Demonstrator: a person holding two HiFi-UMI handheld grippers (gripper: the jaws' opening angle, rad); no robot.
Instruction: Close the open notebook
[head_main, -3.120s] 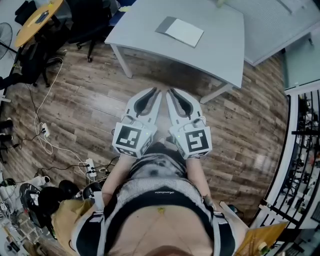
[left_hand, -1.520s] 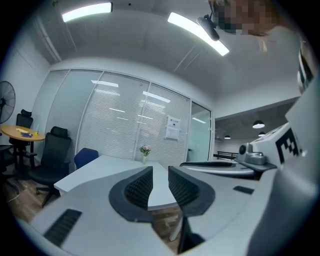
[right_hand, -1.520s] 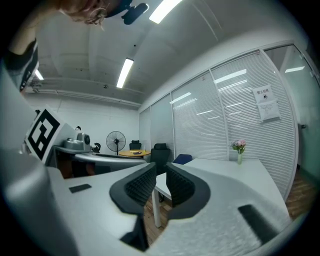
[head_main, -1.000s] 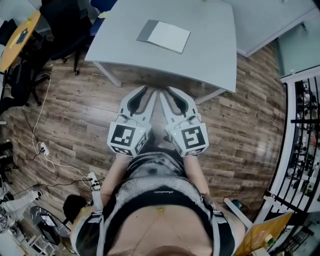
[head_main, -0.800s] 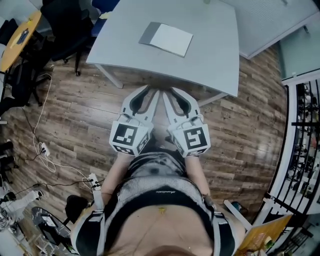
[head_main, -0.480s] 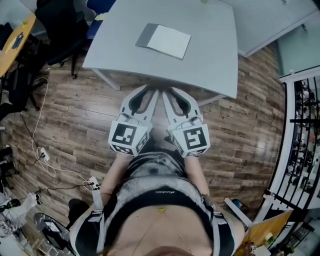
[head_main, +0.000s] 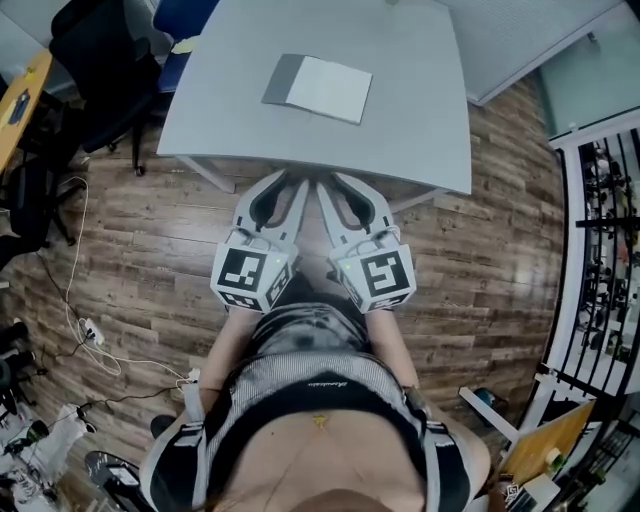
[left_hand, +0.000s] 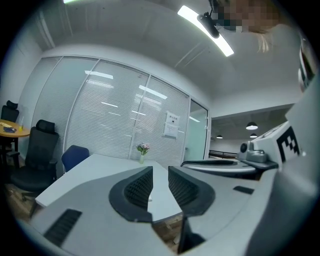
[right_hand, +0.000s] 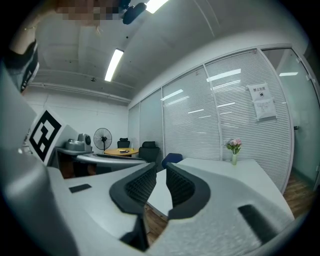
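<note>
Notebook (head_main: 317, 88) on table (head_main: 420, 120), well beyond left gripper (head_main: 284, 180), right gripper (head_main: 345, 181)

notebook (head_main: 318, 88) on table (head_main: 420, 110), chair (head_main: 100, 55) at left

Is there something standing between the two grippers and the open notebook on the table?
Nothing visible does. The notebook lies open on the table, with only bare tabletop between it and the front edge, where the left gripper and right gripper are, both empty.
</note>
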